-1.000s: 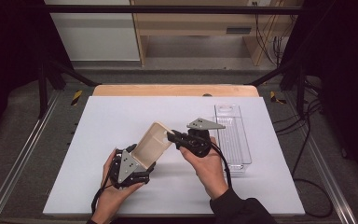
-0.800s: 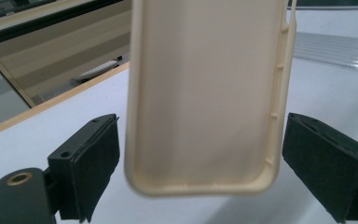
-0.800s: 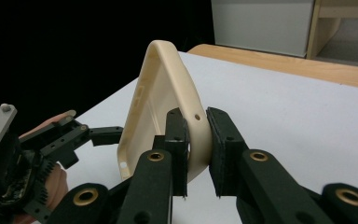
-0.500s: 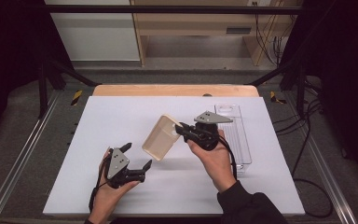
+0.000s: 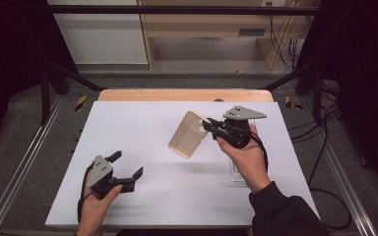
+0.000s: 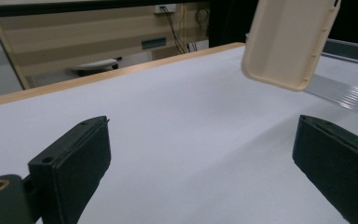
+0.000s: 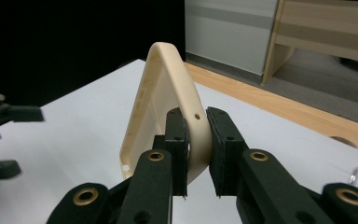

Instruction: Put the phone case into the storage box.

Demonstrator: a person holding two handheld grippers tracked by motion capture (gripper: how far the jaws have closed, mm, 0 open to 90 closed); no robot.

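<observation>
A beige phone case [image 5: 189, 133] hangs tilted above the middle of the white table [image 5: 138, 123]. My right gripper [image 5: 207, 124] is shut on its upper right corner. In the right gripper view the jaws pinch the case's rim [image 7: 168, 93] on edge, my right gripper [image 7: 196, 114] closed tight around it. My left gripper [image 5: 127, 164] rests low at the front left, well apart from the case. Its jaws have just been opening and now stand wide with nothing between them. From my left gripper [image 6: 200, 126] the case [image 6: 286, 42] shows high at the upper right.
A clear plastic box [image 5: 236, 172] lies on the table's right side, partly under the right hand; its ribbed edge [image 6: 340, 91] shows in the left gripper view. A wooden strip [image 5: 184, 95] borders the table's far edge. Metal rails run along both sides.
The left gripper has drawn back from the case toward the front left and opened. The right gripper has carried the case up and to the right.
</observation>
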